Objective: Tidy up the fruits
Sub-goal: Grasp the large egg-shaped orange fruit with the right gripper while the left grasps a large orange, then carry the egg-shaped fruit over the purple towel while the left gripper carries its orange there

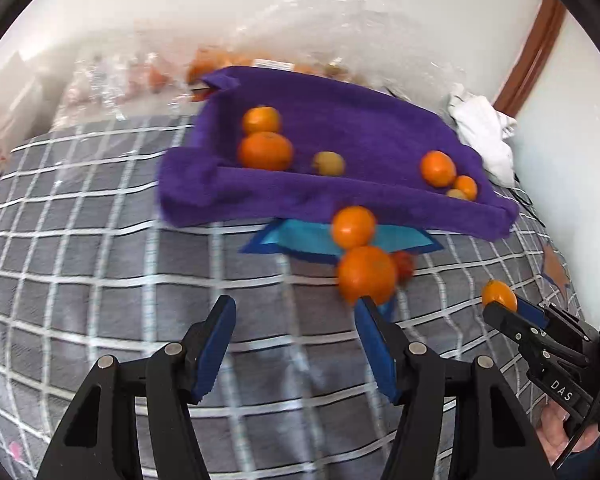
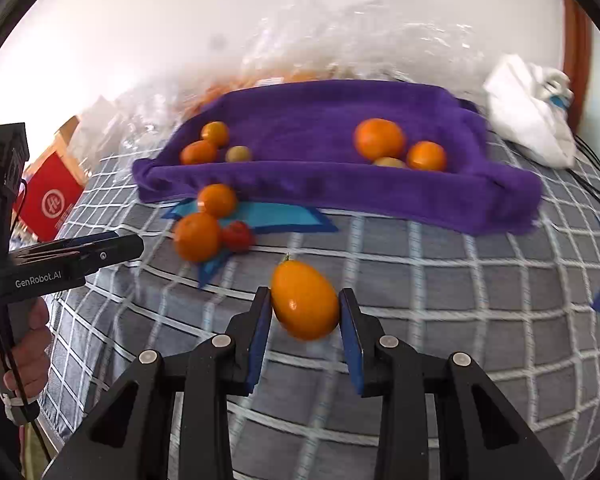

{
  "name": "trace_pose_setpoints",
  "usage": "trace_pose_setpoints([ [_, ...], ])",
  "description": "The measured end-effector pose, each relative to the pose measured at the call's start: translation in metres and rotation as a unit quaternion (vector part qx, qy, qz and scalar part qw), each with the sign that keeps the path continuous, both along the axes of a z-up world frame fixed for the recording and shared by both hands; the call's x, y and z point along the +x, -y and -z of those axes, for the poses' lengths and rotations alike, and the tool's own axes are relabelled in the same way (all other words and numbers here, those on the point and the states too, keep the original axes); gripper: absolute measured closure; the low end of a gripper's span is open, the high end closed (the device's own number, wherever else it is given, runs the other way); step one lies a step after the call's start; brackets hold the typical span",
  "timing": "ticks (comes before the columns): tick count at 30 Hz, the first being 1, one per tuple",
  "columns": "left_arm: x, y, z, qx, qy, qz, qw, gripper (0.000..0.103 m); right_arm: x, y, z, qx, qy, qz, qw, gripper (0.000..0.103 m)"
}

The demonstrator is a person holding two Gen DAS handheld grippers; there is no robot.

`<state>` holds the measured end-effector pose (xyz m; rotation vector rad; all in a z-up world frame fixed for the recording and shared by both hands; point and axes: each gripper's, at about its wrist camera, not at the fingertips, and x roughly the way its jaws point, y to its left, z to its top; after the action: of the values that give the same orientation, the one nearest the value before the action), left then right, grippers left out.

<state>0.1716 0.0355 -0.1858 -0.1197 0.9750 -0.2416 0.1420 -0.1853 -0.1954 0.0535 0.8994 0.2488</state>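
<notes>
Right gripper: both blue pads pressed on an oval orange fruit, stem end pointing away from the tool; fruit sits between the fingertips, clear of the checked bedcover below it as far as the wrist view shows. Same fruit visible from the left wrist view, at the tip of the right tool, far right of frame.

Left gripper: jaws wide apart, nothing between them. Just ahead of its right fingertip lies a large orange, with a second orange beyond it and a small red fruit tucked beside the large one. All three rest on or at a blue cloth scrap.

Purple towel tray lies ahead of both tools, past the loose fruit. Already inside: one group of oranges plus a small yellowish fruit toward the left, another such group toward the right.

Step in hand (judgement): carrying phase, right tool loaded and not yet over the tray. Frames are motion-blurred.

Next move calls for: lift the held fruit over the near rolled rim of the tray, lower, then release; which group it belongs with I cannot tell. Left tool looks placed to shift right and forward onto the large orange
</notes>
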Motion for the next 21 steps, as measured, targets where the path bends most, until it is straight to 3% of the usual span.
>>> trace_pose_setpoints([
  [8, 0.014, 0.045, 0.009, 0.015, -0.008, 0.031, 0.9994, 0.044, -0.002, 0.046, -0.001, -0.004, -0.004, 0.043, 0.999, 0.069],
  [13, 0.02, 0.054, 0.011, 0.021, -0.004, 0.02, 0.9996, 0.065, 0.001, 0.057, 0.005, -0.003, -0.013, 0.052, 0.999, 0.069],
  [21, 0.005, 0.049, -0.005, 0.027, 0.006, 0.009, 0.9996, 0.066, 0.002, 0.059, -0.011, -0.005, -0.006, 0.07, 0.998, 0.069],
])
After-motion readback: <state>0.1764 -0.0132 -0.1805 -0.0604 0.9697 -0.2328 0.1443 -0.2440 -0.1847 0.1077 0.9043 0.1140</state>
